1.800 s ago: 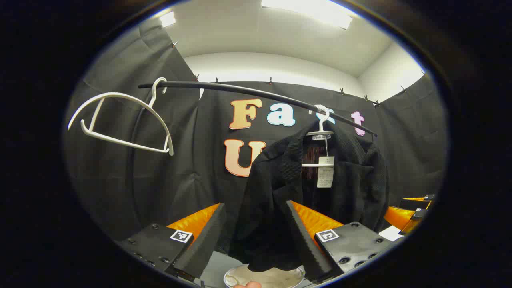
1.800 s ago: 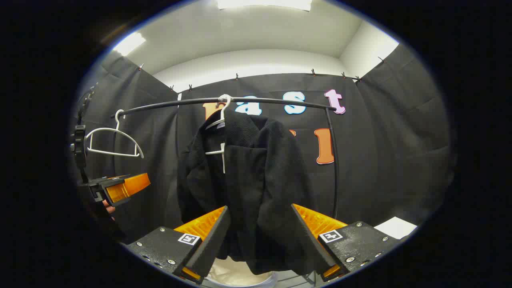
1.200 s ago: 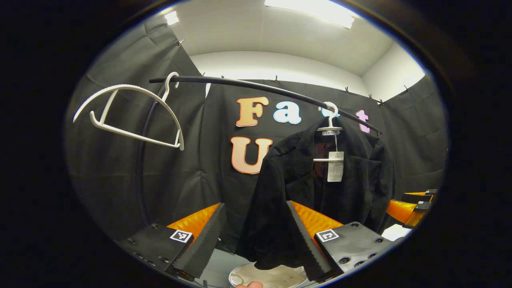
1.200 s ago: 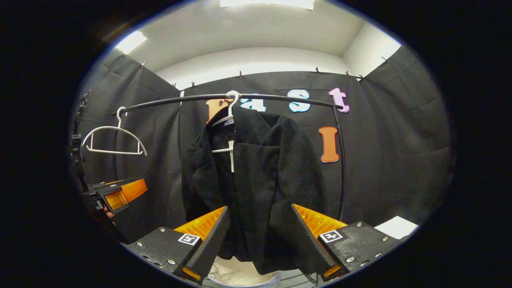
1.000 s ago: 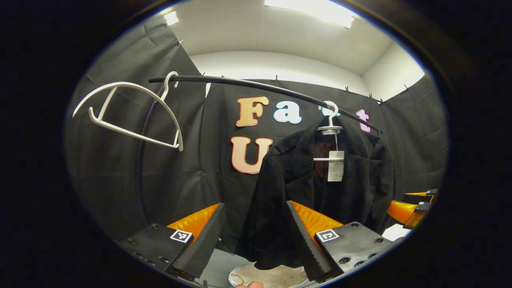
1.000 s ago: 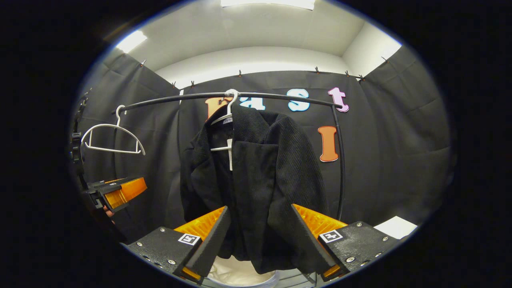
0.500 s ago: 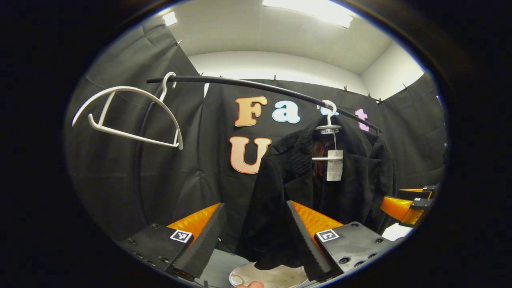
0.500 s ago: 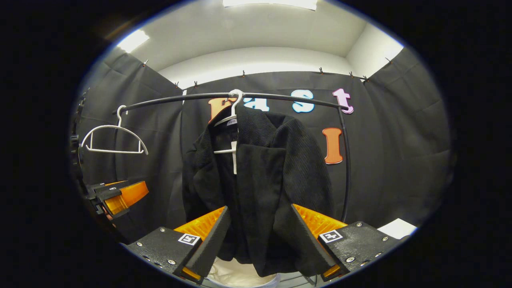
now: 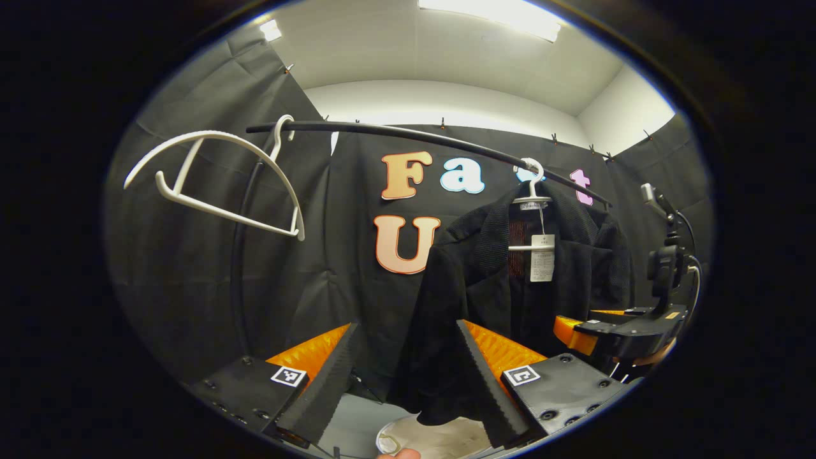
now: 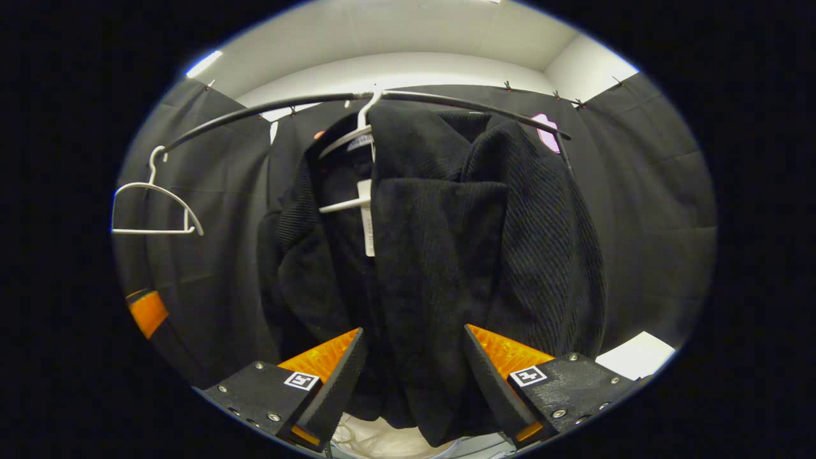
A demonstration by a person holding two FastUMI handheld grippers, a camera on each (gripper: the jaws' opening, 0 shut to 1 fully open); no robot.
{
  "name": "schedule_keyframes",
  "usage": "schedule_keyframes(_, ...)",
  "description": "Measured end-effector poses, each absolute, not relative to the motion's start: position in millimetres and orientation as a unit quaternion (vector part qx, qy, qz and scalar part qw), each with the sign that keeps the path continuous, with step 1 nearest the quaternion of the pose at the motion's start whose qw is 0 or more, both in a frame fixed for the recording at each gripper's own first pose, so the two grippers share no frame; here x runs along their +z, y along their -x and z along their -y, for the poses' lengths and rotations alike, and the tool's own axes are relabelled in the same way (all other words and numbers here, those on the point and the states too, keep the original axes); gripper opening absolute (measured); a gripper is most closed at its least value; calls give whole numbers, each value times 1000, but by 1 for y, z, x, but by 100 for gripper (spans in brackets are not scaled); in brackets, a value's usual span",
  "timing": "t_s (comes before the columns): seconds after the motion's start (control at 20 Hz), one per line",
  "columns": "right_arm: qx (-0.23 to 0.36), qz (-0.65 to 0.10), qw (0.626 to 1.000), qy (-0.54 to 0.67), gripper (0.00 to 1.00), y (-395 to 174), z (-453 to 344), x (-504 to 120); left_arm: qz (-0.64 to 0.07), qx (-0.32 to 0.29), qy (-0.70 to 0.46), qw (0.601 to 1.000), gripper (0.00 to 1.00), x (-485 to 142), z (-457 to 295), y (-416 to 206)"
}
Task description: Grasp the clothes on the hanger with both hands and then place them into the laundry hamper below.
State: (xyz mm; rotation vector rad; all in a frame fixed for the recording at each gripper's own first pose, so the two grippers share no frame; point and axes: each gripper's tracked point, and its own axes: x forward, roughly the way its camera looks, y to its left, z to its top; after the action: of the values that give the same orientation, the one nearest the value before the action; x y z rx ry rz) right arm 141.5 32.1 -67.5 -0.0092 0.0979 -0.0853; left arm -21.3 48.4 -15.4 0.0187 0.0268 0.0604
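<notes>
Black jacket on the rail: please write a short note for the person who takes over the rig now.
Left gripper: open, fingers apart near the black jacket.
Right gripper: open, close to the jacket's front.
The jacket hangs on its white hanger on the rail; an empty hanger hangs farther along. The hamper stands below.
Done: approach only.
Left: grasp with both grippers, lift off, drop into the hamper.

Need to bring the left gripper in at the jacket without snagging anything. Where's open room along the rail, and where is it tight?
Open: the stretch of rail between the empty hanger and the jacket, with only the cloth wall behind. Tight: the jacket's far side, where the right gripper sits close to the sleeve. Below the hem, the hamper rim is near.
</notes>
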Motion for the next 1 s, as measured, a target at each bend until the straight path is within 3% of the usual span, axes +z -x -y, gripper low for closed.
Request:
schedule_keyframes(0.05, -62, -43, 997, 12, 93, -150, -29, -69, -13, 37, -11, 999, 97, -16, -54, 25)
schedule_keyframes(0.1, -82, -38, 996, 23, 100, -152, -24, -70, -14, 44, -11, 999, 93, -16, -60, 27)
schedule_keyframes(0.15, -93, -36, 994, 34, 93, -158, -22, -71, -16, 50, -9, 999, 93, -18, -65, 29)
schedule_keyframes(0.25, -95, -33, 993, 55, 93, -170, -28, -76, -22, 57, -3, 998, 97, -22, -71, 32)
schedule_keyframes(0.35, -91, -28, 993, 74, 93, -180, -32, -78, -24, 62, -2, 998, 93, -25, -75, 33)
schedule_keyframes(0.5, -114, -28, 987, 111, 93, -187, -16, -79, -22, 63, -9, 998, 100, -25, -76, 34)
schedule_keyframes(0.55, -106, -29, 988, 105, 88, -189, -15, -80, -20, 61, -11, 998, 100, -25, -75, 34)
schedule_keyframes(0.6, -107, -30, 989, 99, 96, -189, -10, -78, -17, 56, -12, 998, 100, -25, -73, 32)
schedule_keyframes(0.8, -104, -30, 990, 91, 30, -179, 12, -69, -10, 11, -4, 1000, 94, -26, -46, 14)
schedule_keyframes(0.85, -92, -31, 991, 88, 13, -175, 10, -67, -15, 0, -2, 1000, 96, -29, -38, 5)
schedule_keyframes(1.0, -61, -27, 994, 81, 12, -154, 5, -54, -34, -58, 12, 998, 94, -45, 5, -24)
